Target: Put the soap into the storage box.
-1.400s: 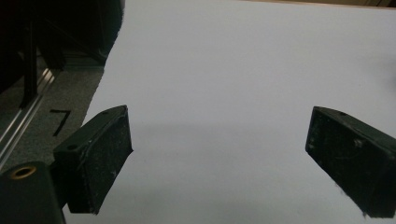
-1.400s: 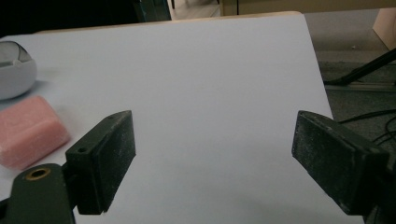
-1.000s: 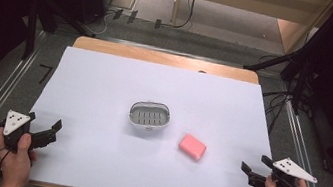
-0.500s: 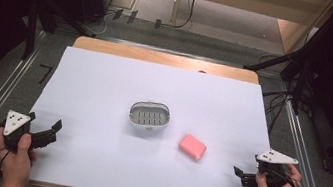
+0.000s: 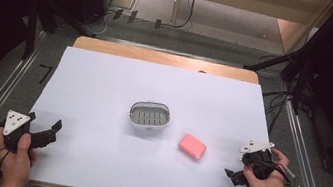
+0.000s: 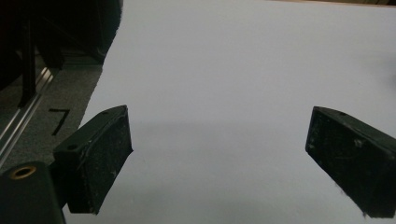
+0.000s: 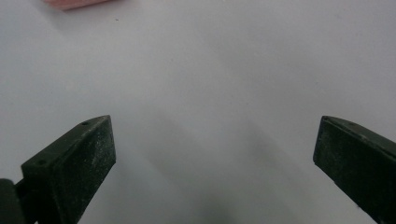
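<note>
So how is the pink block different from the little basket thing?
The pink block is a solid, flat-topped slab with rounded corners; the basket is a hollow oval dish with slots in its floor. The block is bright pink, the basket grey with a pale rim. The block looks smaller and lies askew nearer the right claw; the basket sits at the middle. Both rest on the white sheet, apart from each other, and no claw touches either.
</note>
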The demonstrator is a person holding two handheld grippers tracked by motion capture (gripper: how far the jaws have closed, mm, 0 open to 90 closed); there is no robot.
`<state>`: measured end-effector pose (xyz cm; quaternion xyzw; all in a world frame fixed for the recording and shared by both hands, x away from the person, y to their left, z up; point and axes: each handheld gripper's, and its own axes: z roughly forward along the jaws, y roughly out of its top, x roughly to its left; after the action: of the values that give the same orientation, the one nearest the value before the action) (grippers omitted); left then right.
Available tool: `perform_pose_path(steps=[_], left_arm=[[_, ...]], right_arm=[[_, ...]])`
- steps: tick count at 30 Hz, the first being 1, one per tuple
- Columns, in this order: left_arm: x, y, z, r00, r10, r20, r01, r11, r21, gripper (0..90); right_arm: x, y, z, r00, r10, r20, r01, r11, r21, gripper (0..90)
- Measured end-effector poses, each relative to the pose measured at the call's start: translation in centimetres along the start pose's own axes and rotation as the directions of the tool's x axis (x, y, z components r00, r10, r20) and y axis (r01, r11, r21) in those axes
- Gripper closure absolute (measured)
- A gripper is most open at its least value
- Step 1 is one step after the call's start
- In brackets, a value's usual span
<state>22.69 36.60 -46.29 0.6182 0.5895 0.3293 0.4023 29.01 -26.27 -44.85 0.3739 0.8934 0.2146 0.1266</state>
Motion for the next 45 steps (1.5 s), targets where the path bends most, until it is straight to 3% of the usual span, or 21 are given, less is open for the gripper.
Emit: perform_pose_path(steps=[14, 26, 45], left_arm=[[0.0, 0.0, 0.0, 1.0, 0.004, 0.002, -0.004, 1.0, 0.004, 7.6], [0.0, 0.0, 0.0, 0.9999, 0.011, 0.003, -0.011, 0.9999, 0.006, 7.5], [-0.1, 0.0, 0.1, 0.9998, 0.02, 0.004, -0.02, 0.9998, 0.01, 7.6]], right_arm=[[1.0, 2.7, 1.1, 0.9972, -0.066, -0.035, 0.068, 0.9963, 0.052, 0.0], [2.2, 5.2, 1.7, 0.9924, -0.103, -0.067, 0.108, 0.992, 0.067, 0.0], [4.6, 8.9, 3.3, 0.9788, -0.158, -0.13, 0.163, 0.9861, 0.031, 0.0]])
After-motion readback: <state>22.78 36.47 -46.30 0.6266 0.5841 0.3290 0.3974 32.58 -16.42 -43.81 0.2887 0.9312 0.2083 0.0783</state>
